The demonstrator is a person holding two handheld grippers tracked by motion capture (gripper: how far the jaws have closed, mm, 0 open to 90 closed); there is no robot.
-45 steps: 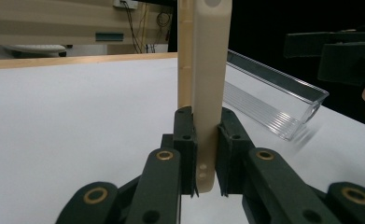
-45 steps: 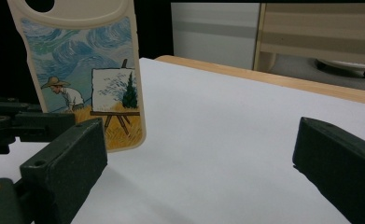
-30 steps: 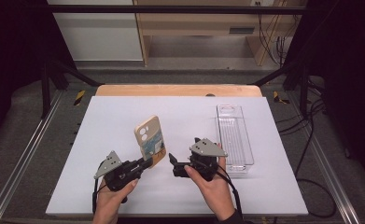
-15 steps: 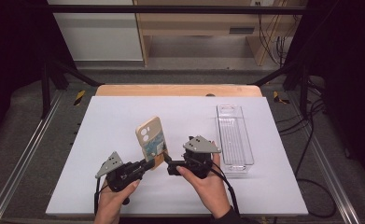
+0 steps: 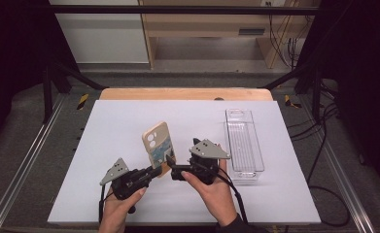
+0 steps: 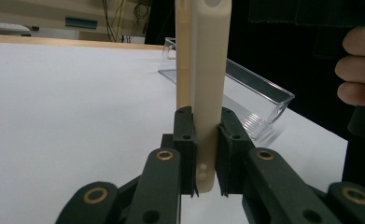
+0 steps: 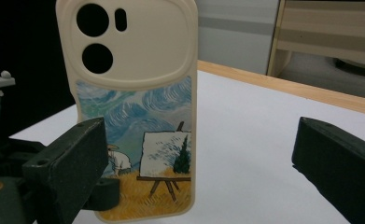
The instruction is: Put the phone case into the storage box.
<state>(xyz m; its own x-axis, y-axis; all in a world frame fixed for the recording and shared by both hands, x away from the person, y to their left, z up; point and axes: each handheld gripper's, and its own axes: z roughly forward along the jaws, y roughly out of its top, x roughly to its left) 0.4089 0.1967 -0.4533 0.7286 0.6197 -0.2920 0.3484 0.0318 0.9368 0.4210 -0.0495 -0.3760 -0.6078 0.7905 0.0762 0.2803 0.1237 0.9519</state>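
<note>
At the table's centre, slightly toward six o'clock, the left gripper (image 5: 154, 171) clamps the bottom edge of an upright phone case (image 5: 157, 145). The right gripper (image 5: 172, 168), jaws wide, faces its painted back from three o'clock. Closing off-centre could likely twist the soft case from that thin grip and drop it onto the table (image 5: 129, 121), well short of the clear tray (image 5: 244, 141).

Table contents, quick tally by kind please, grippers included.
Phone case: 1
Clear plastic tray: 1
Grippers: 2, left gripper shut on the phone case, right gripper open beside it
Total: 4
</note>
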